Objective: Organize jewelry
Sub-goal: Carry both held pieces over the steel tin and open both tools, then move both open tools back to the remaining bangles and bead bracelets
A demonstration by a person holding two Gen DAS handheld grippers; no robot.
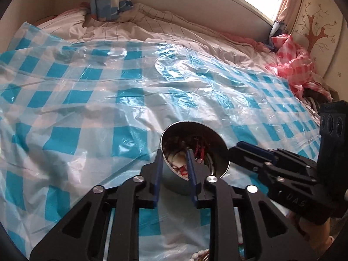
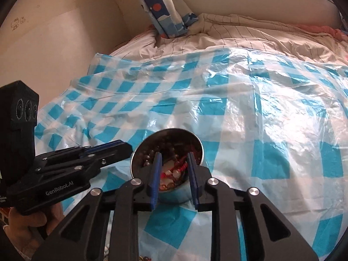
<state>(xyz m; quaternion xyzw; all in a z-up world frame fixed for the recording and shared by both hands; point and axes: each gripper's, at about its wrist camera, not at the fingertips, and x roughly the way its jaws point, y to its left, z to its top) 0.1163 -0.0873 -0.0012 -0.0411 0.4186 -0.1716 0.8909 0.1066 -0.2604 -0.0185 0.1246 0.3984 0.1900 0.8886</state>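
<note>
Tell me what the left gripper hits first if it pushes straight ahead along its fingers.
Most likely the metal bowl: the left gripper has its open jaws either side of the bowl's near rim, with the jewelry inside just beyond. Depth is uncertain.

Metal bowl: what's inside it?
The metal bowl holds a jumble of jewelry: red cord, dark beads, pale pieces. The gripper fingers and near rim cover its lower layers and bottom.

A round, shiny metal bowl point(image 1: 215, 152) is seen low and just right of centre in the left wrist frame and low at centre in the right wrist frame, set upright on blue-checked plastic sheeting and filled with tangled jewelry point(image 2: 174, 171) of red cords, white pieces and dark beads.
</note>
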